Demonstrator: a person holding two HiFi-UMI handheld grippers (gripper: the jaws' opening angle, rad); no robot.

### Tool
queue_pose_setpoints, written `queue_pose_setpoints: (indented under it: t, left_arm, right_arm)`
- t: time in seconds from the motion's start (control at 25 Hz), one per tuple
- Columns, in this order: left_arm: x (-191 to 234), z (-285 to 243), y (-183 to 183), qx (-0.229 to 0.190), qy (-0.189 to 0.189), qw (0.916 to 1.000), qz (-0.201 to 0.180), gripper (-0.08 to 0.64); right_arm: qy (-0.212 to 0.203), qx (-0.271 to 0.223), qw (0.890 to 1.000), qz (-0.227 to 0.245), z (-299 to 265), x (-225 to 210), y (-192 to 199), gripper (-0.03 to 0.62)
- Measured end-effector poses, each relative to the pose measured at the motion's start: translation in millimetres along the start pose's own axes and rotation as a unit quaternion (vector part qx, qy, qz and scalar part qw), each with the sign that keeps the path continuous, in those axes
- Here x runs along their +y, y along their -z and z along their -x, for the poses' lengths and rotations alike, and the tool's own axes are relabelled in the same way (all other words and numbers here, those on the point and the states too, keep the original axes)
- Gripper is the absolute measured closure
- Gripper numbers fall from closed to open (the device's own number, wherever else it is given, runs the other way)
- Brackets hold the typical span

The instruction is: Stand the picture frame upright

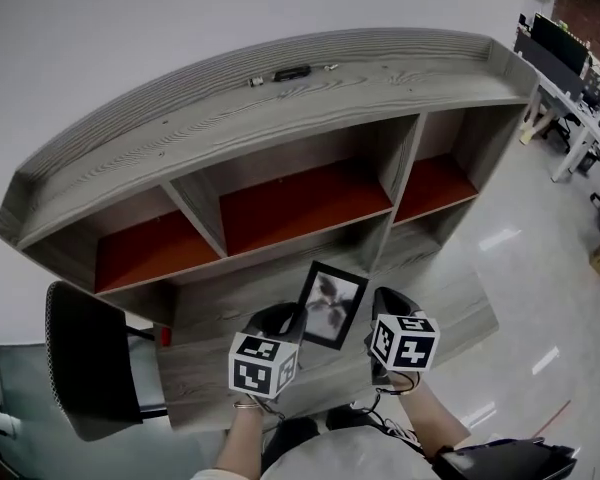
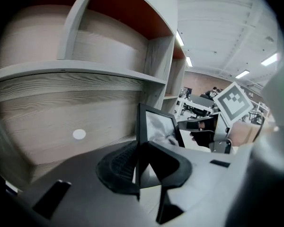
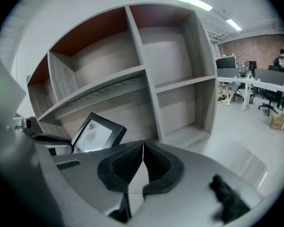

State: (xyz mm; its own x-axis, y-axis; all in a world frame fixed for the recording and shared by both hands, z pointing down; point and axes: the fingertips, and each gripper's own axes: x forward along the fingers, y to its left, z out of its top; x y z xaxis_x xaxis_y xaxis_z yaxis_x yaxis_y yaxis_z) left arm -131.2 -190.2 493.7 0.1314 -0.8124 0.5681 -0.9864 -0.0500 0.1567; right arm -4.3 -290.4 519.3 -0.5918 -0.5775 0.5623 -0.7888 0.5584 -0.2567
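Observation:
The black picture frame [image 1: 332, 306] holds a grey print and leans tilted over the wooden desk [image 1: 450, 303], in front of the lower shelf panel. My left gripper [image 1: 292, 316] is shut on the frame's left edge. In the left gripper view the frame [image 2: 158, 126] runs edge-on between the pads of that gripper [image 2: 141, 148]. My right gripper [image 1: 380, 298] hovers just right of the frame without touching it. Its pads meet with nothing between them [image 3: 143, 145], and the frame [image 3: 98, 132] shows off to its left.
A grey wooden shelf unit [image 1: 280, 118] with red back panels rises behind the desk. Small items [image 1: 292, 72] lie on its top. A black chair [image 1: 90, 368] stands at the left, and office desks [image 1: 580, 98] stand at the far right.

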Motion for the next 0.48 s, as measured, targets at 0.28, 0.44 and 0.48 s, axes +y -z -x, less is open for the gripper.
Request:
queue_pose_setpoints:
  t: [0.28, 0.44, 0.48]
  left_arm:
    - [30, 37, 18, -0.011, -0.015, 0.9996, 0.022, 0.485]
    - [49, 65, 26, -0.023, -0.025, 0.999, 0.031, 0.485]
    - [54, 72, 28, -0.028, -0.028, 0.9986, 0.034, 0.485]
  right_arm:
    - [-0.013, 0.001, 1.0, 0.015, -3, 47, 6, 0.56]
    - [-0.018, 0.0, 1.0, 0.024, 0, 78, 11, 0.56]
    - [-0.019, -0.001, 0.999, 0.027, 1, 86, 12, 0.56]
